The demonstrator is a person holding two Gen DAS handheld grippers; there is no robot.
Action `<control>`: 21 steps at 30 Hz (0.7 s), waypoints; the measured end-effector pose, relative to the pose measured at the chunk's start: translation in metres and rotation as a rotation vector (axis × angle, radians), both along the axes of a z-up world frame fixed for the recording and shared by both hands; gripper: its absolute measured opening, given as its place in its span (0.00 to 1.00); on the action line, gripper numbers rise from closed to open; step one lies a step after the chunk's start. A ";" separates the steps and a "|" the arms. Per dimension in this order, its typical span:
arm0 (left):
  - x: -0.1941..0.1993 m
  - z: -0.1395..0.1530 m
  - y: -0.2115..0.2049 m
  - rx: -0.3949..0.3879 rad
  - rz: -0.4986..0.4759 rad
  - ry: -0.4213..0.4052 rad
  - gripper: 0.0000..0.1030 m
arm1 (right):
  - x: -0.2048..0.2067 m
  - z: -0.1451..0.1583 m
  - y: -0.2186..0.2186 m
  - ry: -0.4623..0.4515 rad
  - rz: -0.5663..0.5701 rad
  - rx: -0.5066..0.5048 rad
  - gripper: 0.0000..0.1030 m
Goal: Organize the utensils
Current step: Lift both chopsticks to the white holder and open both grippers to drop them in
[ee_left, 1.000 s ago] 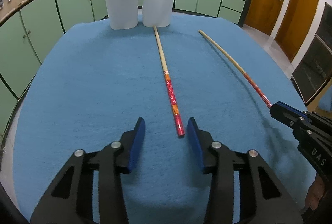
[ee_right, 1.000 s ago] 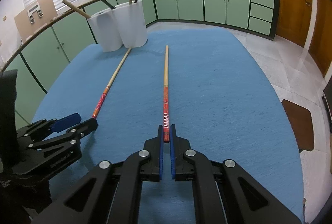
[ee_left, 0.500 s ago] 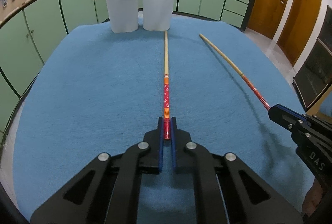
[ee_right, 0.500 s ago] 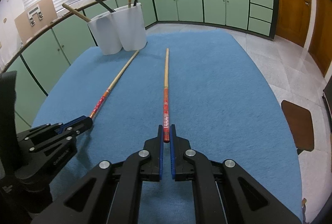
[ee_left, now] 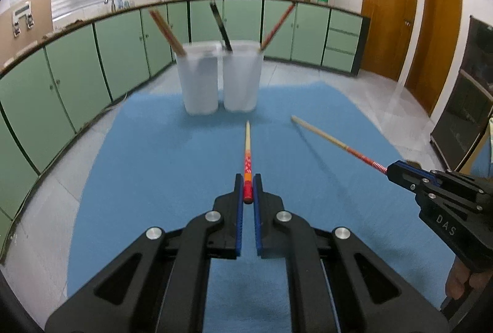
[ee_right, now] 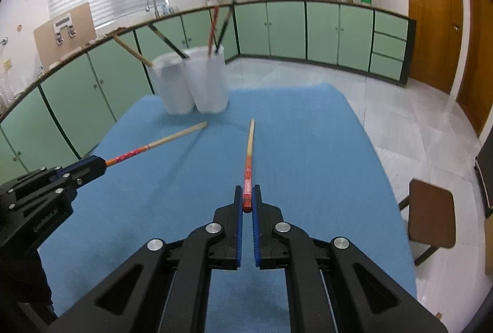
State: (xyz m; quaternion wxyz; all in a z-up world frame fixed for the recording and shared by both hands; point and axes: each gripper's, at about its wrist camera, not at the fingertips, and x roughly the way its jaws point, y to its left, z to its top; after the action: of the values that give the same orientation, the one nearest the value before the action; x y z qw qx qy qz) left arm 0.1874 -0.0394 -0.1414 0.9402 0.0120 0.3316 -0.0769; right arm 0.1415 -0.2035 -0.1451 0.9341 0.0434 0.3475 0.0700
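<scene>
**Tech A:** Left wrist view: confirm tool state.

**Tech B:** The left gripper (ee_left: 248,189) is closed on the painted red butt of the flower-patterned chopstick (ee_left: 247,152). The pale tip points at the two white cups (ee_left: 220,77) at the far edge of the blue table cover (ee_left: 148,166). The stick appears clear of the cover; its tip is well short of the cups.

**Tech A:** Right side?

**Tech B:** The right gripper (ee_right: 247,200) is likewise clamped on the red end of the striped chopstick (ee_right: 249,154). That stick also looks raised above the cover, near its middle, tip toward the cups.

**Tech A:** Handling properties?

**Tech B:** Judged from appearance: light, stiff, slender wood with a lacquered, probably slippery handle. With the grip at the extreme end, the full length acts as a lever, so the stick may pivot or slide between the pads. A hold nearer mid-length would be steadier; the end hold, however, leaves the tip free to enter a cup.

**Tech A:** Hand pose?

**Tech B:** Both tools are pitched forward and downward, side by side and well apart. Part of the person's hand (ee_left: 459,283) shows under the right tool. The cups already contain other utensils, leaning outward; steer each tip between them.
</scene>
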 end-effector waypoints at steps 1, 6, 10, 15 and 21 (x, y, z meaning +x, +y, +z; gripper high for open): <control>0.000 0.004 0.001 -0.003 -0.001 -0.010 0.05 | 0.000 0.008 0.000 -0.016 0.003 0.000 0.05; -0.004 0.035 0.002 -0.021 -0.014 -0.079 0.05 | 0.001 0.042 0.003 -0.079 0.022 -0.011 0.05; -0.005 0.055 0.004 -0.030 -0.027 -0.120 0.05 | 0.004 0.066 0.007 -0.116 0.051 -0.002 0.05; -0.003 0.075 0.008 -0.046 -0.047 -0.156 0.05 | 0.015 0.092 0.010 -0.139 0.092 0.017 0.05; 0.003 0.090 0.009 -0.040 -0.074 -0.182 0.05 | 0.032 0.111 0.012 -0.136 0.138 0.053 0.05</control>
State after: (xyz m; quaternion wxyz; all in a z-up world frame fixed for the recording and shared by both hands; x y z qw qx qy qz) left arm 0.1903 -0.0301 -0.0519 0.9630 0.0124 0.2426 -0.1168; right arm 0.1736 -0.1915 -0.0345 0.9470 0.0392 0.2834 0.1460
